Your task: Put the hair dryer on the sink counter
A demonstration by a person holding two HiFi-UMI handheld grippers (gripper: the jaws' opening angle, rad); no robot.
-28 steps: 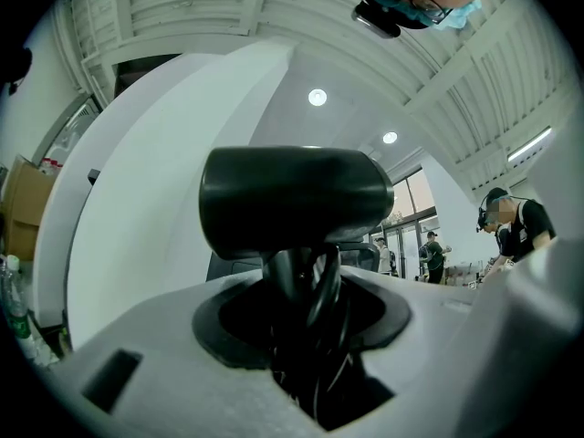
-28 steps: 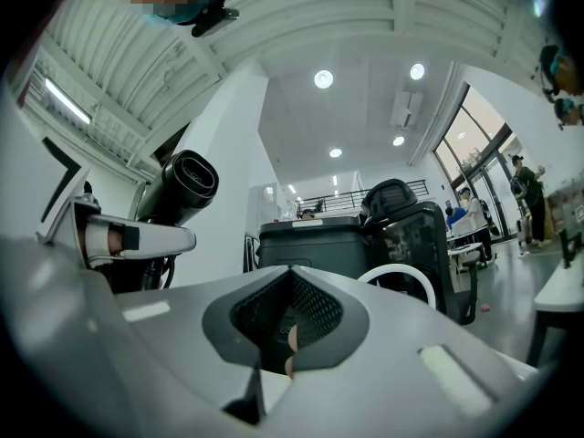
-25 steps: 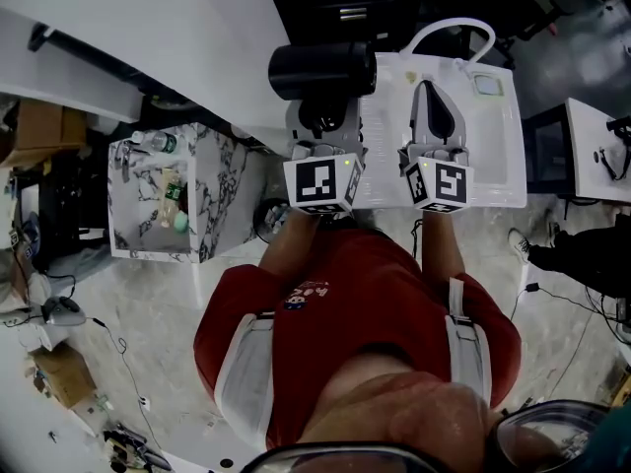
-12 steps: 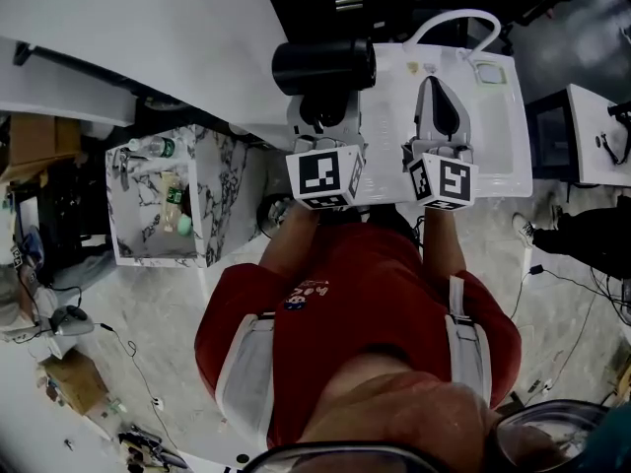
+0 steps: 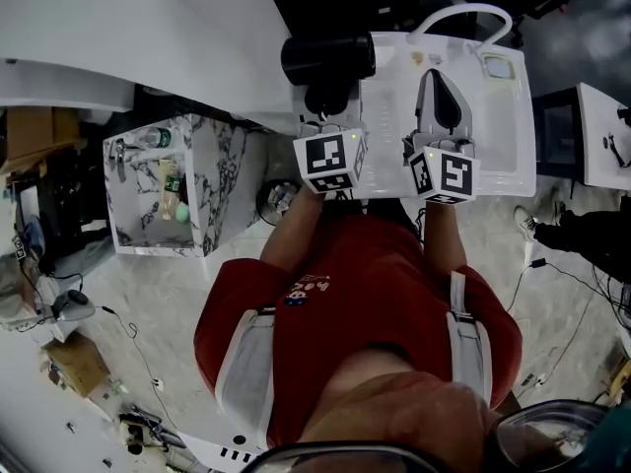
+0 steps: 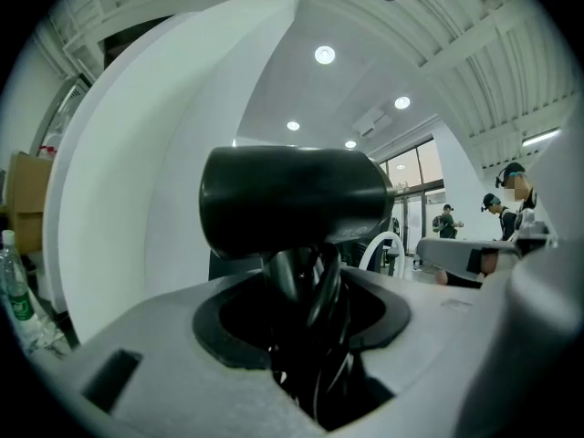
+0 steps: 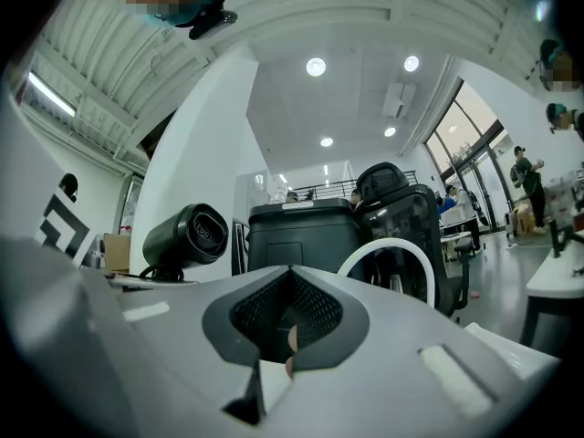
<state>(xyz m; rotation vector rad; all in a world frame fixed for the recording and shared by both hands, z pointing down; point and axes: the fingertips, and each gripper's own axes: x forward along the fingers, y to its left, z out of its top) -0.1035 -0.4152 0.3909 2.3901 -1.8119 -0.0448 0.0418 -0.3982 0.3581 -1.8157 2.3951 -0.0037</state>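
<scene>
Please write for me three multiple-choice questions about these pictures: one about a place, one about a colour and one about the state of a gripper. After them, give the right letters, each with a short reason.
1. In the head view, on which side of the white curved faucet is the black plastic hair dryer?
A) left
B) right
C) directly beneath it

2. What colour is the person's shirt?
A) blue
B) red
C) green

3. How do the jaws of the right gripper stand?
A) closed on the hair dryer
B) wide apart around the faucet
C) together, with nothing held

Answers:
1 A: the dryer, gripped by its handle in the left gripper, shows left of the faucet.
2 B: the shirt is plainly red in the head view.
3 C: the right gripper view shows its pads meeting with no object between them.
</scene>
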